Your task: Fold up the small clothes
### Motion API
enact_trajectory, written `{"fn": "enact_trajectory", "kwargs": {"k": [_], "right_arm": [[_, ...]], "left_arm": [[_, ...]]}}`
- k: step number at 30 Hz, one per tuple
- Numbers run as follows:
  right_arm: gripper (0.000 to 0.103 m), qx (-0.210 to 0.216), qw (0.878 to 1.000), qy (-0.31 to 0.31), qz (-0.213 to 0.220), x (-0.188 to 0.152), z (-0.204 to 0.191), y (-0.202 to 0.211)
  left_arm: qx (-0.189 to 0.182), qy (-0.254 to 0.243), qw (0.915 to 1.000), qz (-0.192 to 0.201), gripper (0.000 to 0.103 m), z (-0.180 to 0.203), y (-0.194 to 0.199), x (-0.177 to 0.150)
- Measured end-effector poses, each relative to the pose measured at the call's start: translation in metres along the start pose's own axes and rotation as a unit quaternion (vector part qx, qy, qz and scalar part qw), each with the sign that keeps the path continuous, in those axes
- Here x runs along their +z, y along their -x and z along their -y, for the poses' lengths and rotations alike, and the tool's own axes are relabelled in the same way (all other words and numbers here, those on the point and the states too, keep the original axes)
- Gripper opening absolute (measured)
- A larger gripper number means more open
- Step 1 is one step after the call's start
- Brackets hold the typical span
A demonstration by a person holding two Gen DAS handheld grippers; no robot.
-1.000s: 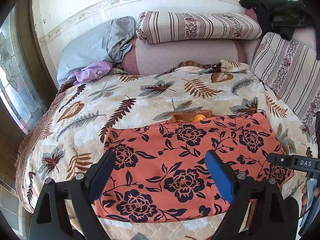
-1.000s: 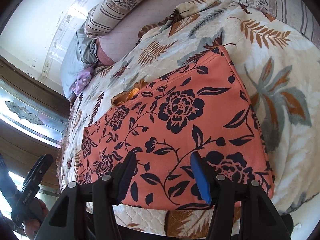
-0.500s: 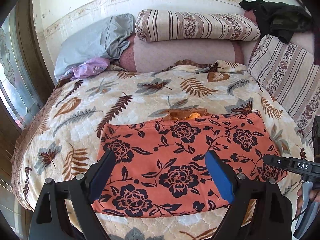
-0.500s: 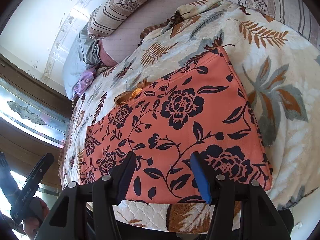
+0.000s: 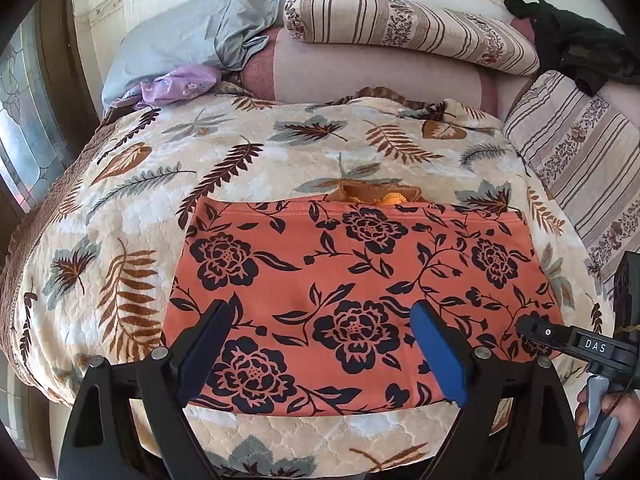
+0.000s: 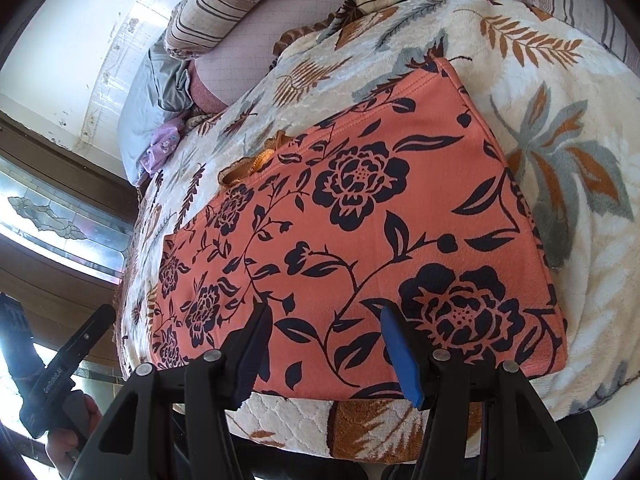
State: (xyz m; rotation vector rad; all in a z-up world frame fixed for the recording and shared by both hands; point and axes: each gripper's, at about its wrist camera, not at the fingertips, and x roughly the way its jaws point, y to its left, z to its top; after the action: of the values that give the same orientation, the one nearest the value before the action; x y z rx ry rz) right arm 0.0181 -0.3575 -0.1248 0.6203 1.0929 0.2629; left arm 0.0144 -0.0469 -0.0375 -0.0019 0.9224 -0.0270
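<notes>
An orange garment with dark blue flowers point(image 5: 356, 280) lies flat as a folded rectangle on the leaf-patterned bedspread point(image 5: 248, 160); it also shows in the right wrist view point(image 6: 360, 232). An orange frilled bit point(image 5: 380, 196) sticks out at its far edge. My left gripper point(image 5: 320, 324) is open and empty, above the garment's near edge. My right gripper point(image 6: 324, 324) is open and empty, above the near edge toward the right side. The right gripper's body point(image 5: 576, 340) shows at the right of the left wrist view.
Striped pillows point(image 5: 400, 20) and a pink bolster point(image 5: 360, 72) lie at the head of the bed. A grey pillow point(image 5: 184, 36) and purple cloth point(image 5: 176, 84) sit far left. Dark clothing point(image 5: 580, 44) lies far right. A window point(image 5: 24, 120) is at the left.
Both grippers have drawn back and up from the garment, so more of the bed shows. The garment has not moved. Both stay open.
</notes>
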Motion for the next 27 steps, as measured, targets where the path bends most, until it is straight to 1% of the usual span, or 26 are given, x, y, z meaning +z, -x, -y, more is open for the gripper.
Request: {"fn": "enact_trajectory", "kwargs": {"k": [9, 13, 15, 17, 19, 20, 21, 22, 24, 26, 27], "right_arm": [[0.06, -0.002, 1.0, -0.008, -0.014, -0.002, 0.005, -0.014], [0.061, 0.005, 1.0, -0.02, -0.016, -0.003, 0.012, -0.018], [0.061, 0.011, 0.999, -0.031, -0.013, -0.004, 0.017, -0.016], [0.061, 0.014, 0.999, -0.05, -0.003, -0.008, 0.024, -0.009], [0.061, 0.027, 0.997, -0.079, 0.01, -0.017, 0.032, 0.002], [0.064, 0.039, 0.994, -0.101, 0.018, -0.025, 0.038, 0.01], [0.068, 0.048, 0.991, -0.121, 0.024, -0.033, 0.044, 0.015], [0.071, 0.055, 0.988, -0.139, 0.028, -0.042, 0.05, 0.02], [0.087, 0.053, 0.983, -0.175, 0.022, -0.06, 0.062, 0.022], [0.086, 0.055, 0.978, -0.199, 0.02, -0.069, 0.074, 0.02], [0.086, 0.063, 0.976, -0.209, 0.024, -0.07, 0.079, 0.02]], "left_arm": [[0.005, 0.008, 0.9998, -0.016, 0.091, -0.011, -0.014, -0.006], [0.008, 0.008, 0.9997, -0.022, 0.091, -0.013, -0.021, -0.009], [0.015, 0.002, 0.9995, -0.026, 0.091, -0.015, -0.03, -0.013], [0.032, -0.013, 0.9983, -0.047, 0.091, -0.016, -0.049, -0.022], [0.047, -0.025, 0.9957, -0.076, 0.091, -0.017, -0.07, -0.034], [0.051, -0.029, 0.9942, -0.09, 0.091, -0.018, -0.079, -0.04], [0.052, -0.029, 0.9933, -0.099, 0.091, -0.019, -0.085, -0.046], [0.051, -0.027, 0.9936, -0.097, 0.091, -0.02, -0.087, -0.051], [0.055, -0.029, 0.9943, -0.087, 0.091, -0.017, -0.083, -0.051], [0.047, -0.037, 0.9944, -0.087, 0.091, -0.011, -0.08, -0.047], [0.042, -0.041, 0.9952, -0.079, 0.091, -0.007, -0.075, -0.044]]}}
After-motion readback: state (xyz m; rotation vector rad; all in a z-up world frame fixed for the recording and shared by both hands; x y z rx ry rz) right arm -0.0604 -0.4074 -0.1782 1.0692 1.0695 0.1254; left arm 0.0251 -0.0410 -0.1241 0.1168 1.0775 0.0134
